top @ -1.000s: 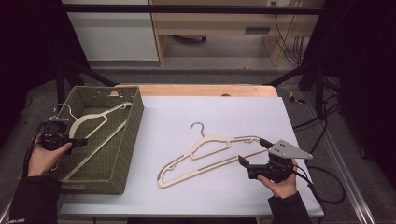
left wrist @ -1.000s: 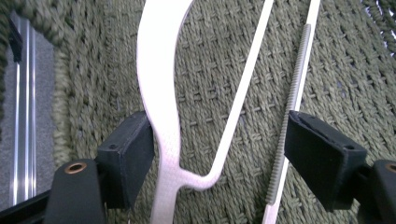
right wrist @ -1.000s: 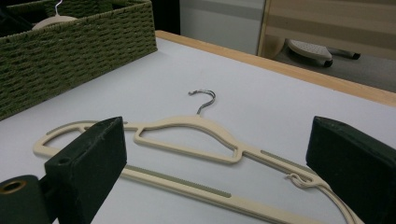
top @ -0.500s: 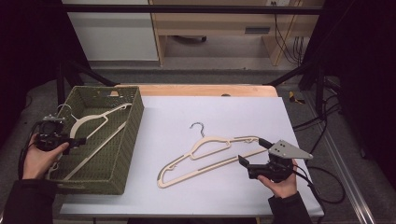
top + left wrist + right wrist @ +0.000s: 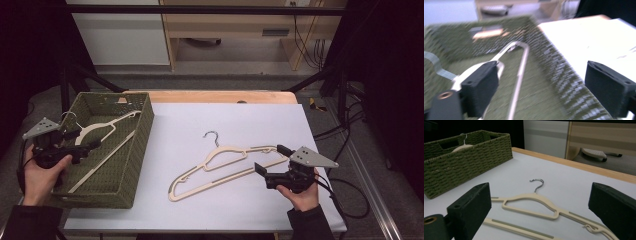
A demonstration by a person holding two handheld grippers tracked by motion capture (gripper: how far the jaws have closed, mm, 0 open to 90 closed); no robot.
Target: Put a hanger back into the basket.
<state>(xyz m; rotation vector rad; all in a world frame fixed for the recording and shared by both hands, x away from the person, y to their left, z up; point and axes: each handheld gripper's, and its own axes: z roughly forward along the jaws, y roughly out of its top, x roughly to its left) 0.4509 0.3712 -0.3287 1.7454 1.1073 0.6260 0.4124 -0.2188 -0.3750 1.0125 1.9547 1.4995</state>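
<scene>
A white table (image 5: 225, 125) carries the scene, with a green woven basket (image 5: 132, 165) standing at its left edge, close enough to the person's left side that things can be dropped in without a long reach. Inside the basket lies one cream hanger (image 5: 102, 131), its hook toward the far left corner and its bar running diagonally along the bottom, which looks like the place hangers are meant to end up. A second cream hanger (image 5: 225, 162) lies flat on the bare table right of the basket and well apart from it, its metal hook pointing away from the person. The right gripper (image 5: 269, 161) sits low on the table at that hanger's right end, jaws spread wide on either side of the shoulder, a stance that suits closing on it next, though nothing is gripped yet. The left gripper (image 5: 85, 140) hovers over the basket just above the stored hanger, jaws also apart and holding nothing; its own view is blurred, so whether a jaw touches the hanger cannot be told.
</scene>
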